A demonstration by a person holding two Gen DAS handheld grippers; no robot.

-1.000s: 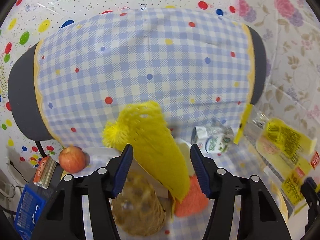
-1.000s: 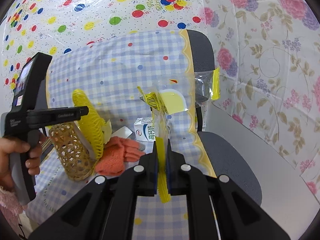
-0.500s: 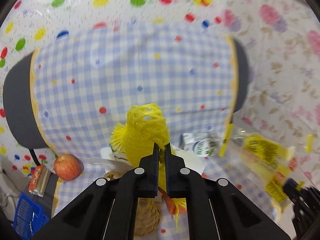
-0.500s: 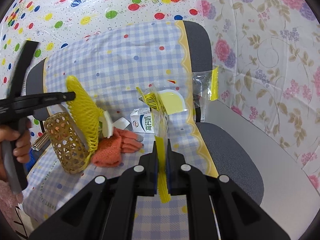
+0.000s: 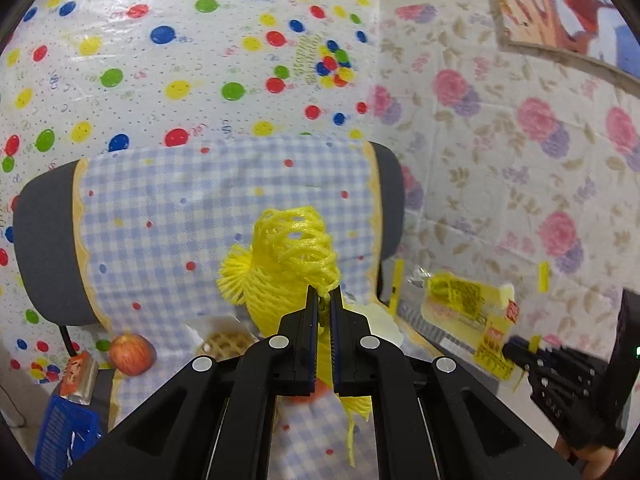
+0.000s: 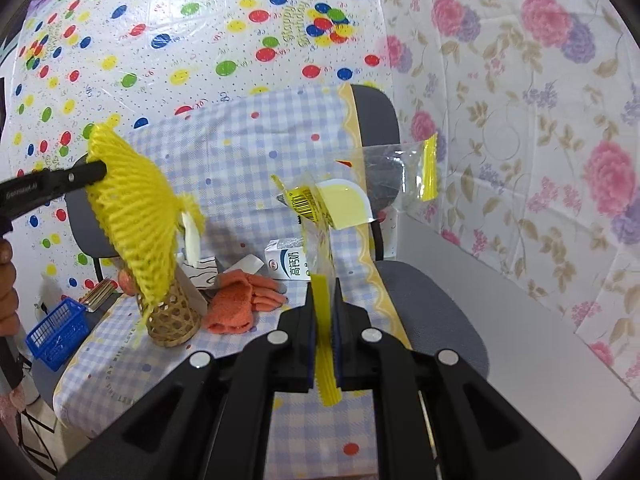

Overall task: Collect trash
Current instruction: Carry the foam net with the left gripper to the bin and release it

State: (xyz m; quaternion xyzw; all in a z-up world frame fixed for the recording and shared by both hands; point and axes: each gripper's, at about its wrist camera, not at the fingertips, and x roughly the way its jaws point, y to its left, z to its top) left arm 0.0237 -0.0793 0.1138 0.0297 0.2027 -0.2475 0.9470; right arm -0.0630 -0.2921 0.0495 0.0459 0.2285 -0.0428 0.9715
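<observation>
Netting first: through the left wrist camera we see our left gripper (image 5: 324, 300) pinched tight on the yellow foam net (image 5: 290, 264), held up before the checked chair (image 5: 160, 220). Through the right, our right gripper (image 6: 322, 300) clamps a clear plastic bag (image 6: 340, 200) (yellow-edged) above the milk carton (image 6: 288, 266) and basket (image 6: 172, 316).

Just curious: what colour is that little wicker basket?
Light tan woven wicker basket, clearest in the right wrist view.

My two grippers: matte black plastic.
Left gripper (image 5: 324, 300) and right gripper (image 6: 324, 292) show round silver screws, blue-edged pads.
</observation>
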